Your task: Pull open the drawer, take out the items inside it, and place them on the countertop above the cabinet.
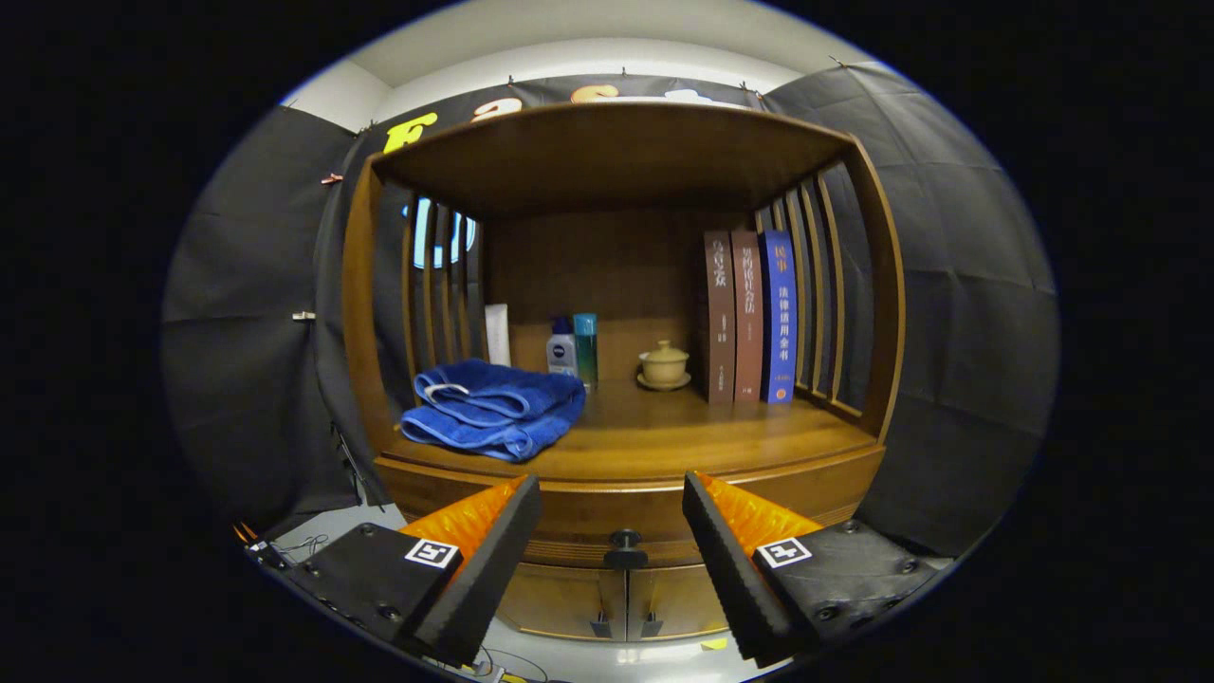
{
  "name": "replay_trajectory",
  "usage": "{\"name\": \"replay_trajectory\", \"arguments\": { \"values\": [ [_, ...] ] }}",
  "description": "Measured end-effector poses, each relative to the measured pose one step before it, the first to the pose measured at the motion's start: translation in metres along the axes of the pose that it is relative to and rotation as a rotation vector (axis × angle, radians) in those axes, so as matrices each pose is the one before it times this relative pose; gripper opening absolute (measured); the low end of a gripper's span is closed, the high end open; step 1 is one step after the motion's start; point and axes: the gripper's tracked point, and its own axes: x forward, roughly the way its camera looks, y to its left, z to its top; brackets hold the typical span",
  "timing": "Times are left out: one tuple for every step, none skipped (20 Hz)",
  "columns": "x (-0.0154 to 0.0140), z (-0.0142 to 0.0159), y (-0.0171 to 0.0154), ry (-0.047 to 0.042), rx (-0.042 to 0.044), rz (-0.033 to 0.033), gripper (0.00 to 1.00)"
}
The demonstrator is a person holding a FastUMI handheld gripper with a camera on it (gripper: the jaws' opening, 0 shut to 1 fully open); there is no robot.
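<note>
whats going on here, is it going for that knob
A hand-held gripper faces a wooden cabinet, fingers open and holding nothing. The drawer knob sits in the gap between them, just ahead, and the drawer looks closed. On the countertop above lie a folded blue towel, some bottles, a lidded cup and three books. Probably it is lining up to pull the knob.

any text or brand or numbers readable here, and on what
blue book: white characters down the spine, too blurred to read.
brown books: pale characters on the spines, too blurred.
white bottle: dark round badge, too small to read.
markers on the gripper: black-and-white square patterns, no words.
No numbers are legible. The gripper's fingers are open, with the knob just ahead between them.
</note>
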Motion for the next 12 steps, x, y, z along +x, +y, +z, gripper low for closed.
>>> {"name": "replay_trajectory", "arguments": {
  "values": [
    [0.00644,-0.01146,-0.00153,0.02044,0.00276,-0.00507,0.98],
    [0.0073,-0.01159,-0.00038,0.01957,0.0002,-0.00502,0.98],
    [0.00682,-0.01078,-0.00163,0.01726,-0.00206,-0.00306,0.98],
    [0.00608,-0.00963,-0.00347,0.01533,-0.0001,-0.00411,0.98],
    [0.00684,-0.01082,-0.0016,0.01596,0.00038,-0.00356,0.99],
    [0.00552,-0.00874,-0.00355,0.01769,0.00036,-0.00596,0.99],
    [0.00698,-0.00919,-0.00313,0.01604,0.00152,-0.00746,0.98],
    [0.00683,-0.00735,-0.0036,0.0145,0.00301,-0.00625,0.98],
    [0.00665,-0.00699,-0.00227,0.01353,0.00278,-0.0043,0.98],
    [0.00298,-0.00533,-0.00202,0.01211,0.00137,-0.00581,0.98],
    [0.00488,-0.00595,-0.00154,0.01055,0.00209,-0.00505,0.96],
    [0.00355,-0.00617,-0.00193,0.01303,0.0002,-0.00511,0.95]
  ]
}}
